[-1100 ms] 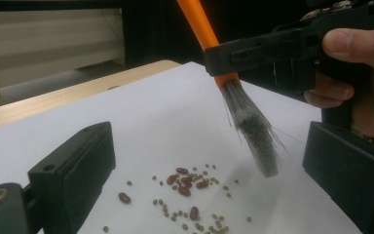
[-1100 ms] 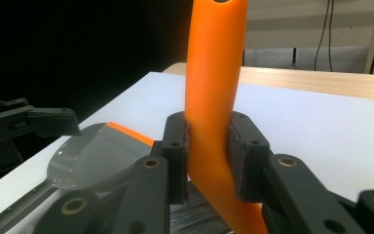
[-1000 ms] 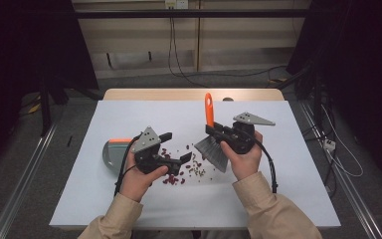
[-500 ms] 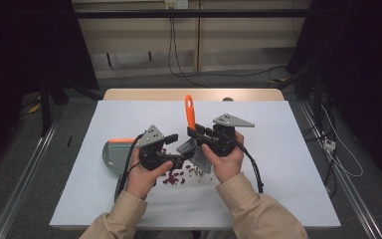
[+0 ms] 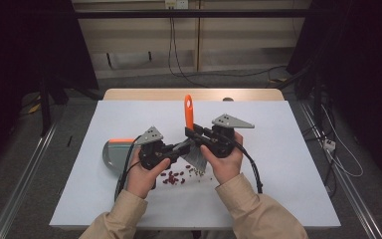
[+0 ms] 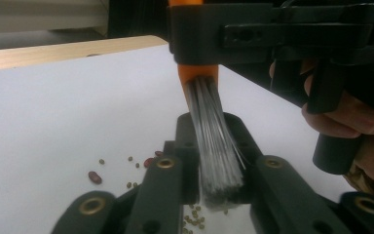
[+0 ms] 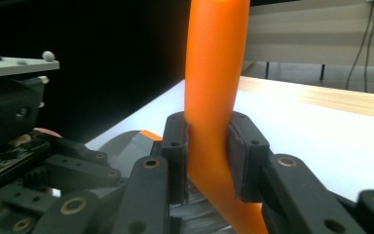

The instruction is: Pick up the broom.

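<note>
Farthest left on my white table lies the grey dustpan with its orange edge, flat on the sheet and just beside my left hand. My left tongs have just been closing, and in the left gripper view their pads now pinch the grey bristles of the brush low down, near the tips. The bristles hang in a thin, straight fan from an orange collar.

Under and in front of the tongs, red beans and small pale-green seeds lie scattered loose on the sheet, in a small patch between my two hands.

Next comes the brush handle, bright orange, smooth, slightly curved, standing nearly upright above the bristles. My right tongs are clamped tight on it; in the right gripper view both pads press flat against its sides, low on the handle.

To the right of my right hand the sheet is bare all the way to its edge, and there is open white surface behind the brush up to the wooden strip at the far edge. The near edge sits just below my sleeves.
</note>
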`<state>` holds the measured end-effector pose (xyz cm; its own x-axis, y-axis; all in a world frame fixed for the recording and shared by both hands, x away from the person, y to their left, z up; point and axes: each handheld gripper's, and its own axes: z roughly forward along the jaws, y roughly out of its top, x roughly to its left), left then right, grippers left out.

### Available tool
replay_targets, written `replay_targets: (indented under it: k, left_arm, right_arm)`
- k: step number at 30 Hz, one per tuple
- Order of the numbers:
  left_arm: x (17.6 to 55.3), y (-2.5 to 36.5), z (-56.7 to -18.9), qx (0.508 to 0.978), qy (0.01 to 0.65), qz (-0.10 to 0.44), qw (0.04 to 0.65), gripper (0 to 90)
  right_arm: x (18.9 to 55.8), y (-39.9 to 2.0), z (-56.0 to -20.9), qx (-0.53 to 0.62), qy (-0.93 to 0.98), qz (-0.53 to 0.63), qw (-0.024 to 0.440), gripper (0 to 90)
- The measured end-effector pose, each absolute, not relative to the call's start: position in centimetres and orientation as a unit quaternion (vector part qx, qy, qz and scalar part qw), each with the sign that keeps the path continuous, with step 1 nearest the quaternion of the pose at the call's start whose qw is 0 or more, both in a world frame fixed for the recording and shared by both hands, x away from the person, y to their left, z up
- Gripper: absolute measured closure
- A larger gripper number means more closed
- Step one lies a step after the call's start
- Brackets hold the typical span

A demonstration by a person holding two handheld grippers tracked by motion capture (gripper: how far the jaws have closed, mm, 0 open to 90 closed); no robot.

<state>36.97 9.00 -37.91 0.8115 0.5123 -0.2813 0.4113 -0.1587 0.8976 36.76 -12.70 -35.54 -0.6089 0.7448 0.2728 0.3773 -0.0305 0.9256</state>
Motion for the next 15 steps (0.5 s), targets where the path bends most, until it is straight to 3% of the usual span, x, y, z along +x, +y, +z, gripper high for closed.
replay_targets:
  k: [10,12,15]
  left_arm:
    - [36.8,9.1,-37.7,0.768,0.295,0.040,0.566,84.4]
    - [36.9,9.2,-37.7,0.767,0.296,0.040,0.568,84.5]
    - [36.9,9.5,-37.6,0.766,0.298,0.038,0.568,84.5]
  right_arm:
    - [36.7,-13.9,-35.6,0.392,0.688,0.599,0.123,70.4]
    - [36.8,-14.1,-35.8,0.387,0.690,0.602,0.113,65.7]
    - [37.1,-14.8,-36.1,0.378,0.683,0.617,0.099,50.1]
